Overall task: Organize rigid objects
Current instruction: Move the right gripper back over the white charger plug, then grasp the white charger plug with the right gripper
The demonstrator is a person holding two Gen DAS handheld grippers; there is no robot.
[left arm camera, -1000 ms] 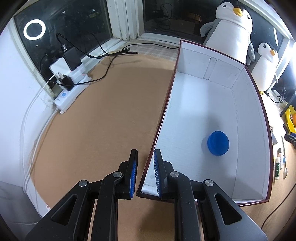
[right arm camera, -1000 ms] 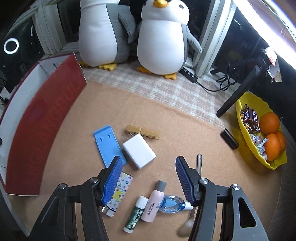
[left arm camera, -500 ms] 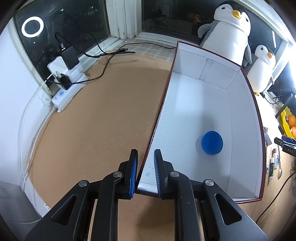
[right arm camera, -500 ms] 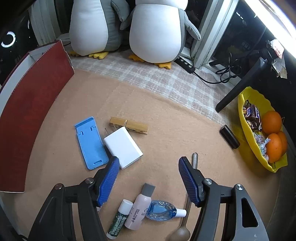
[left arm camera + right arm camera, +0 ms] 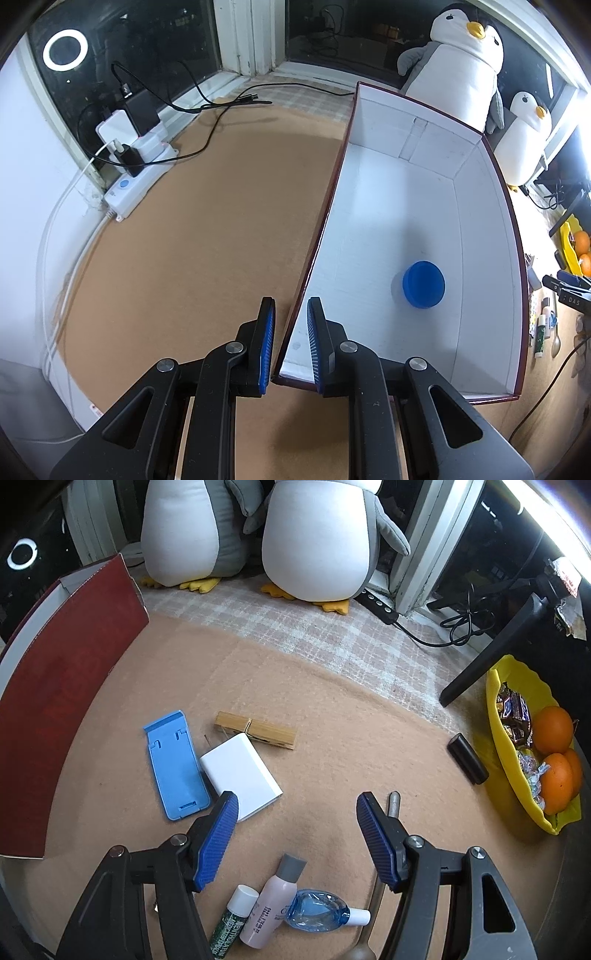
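Observation:
A white-lined box with dark red outside (image 5: pixel 487 236) holds a blue round lid (image 5: pixel 423 283). My left gripper (image 5: pixel 290 328) straddles the box's near left wall, one finger on each side, nearly closed on the wall. In the right wrist view my right gripper (image 5: pixel 295 834) is open and empty above the tan mat. Ahead of it lie a blue phone stand (image 5: pixel 175 766), a white block (image 5: pixel 242 775) and a wooden clip (image 5: pixel 256 731). Under it lie a green tube (image 5: pixel 232 921), a pink bottle (image 5: pixel 273 901), a blue dropper bottle (image 5: pixel 321 912) and a spoon (image 5: pixel 391 805). The box's red wall (image 5: pixel 55 686) stands at left.
Two plush penguins (image 5: pixel 258 535) stand at the back. A yellow bowl (image 5: pixel 506 760) with oranges and sweets sits at right, a black cylinder (image 5: pixel 467 758) beside it, and a black stand leg (image 5: pixel 491 646). A power strip with chargers and cables (image 5: pixel 133 162) lies at the left window.
The right gripper has moved forward and right; the stand, block and clip are nearer and the small bottles slid under it. The left gripper stays on the box wall, view slightly shifted.

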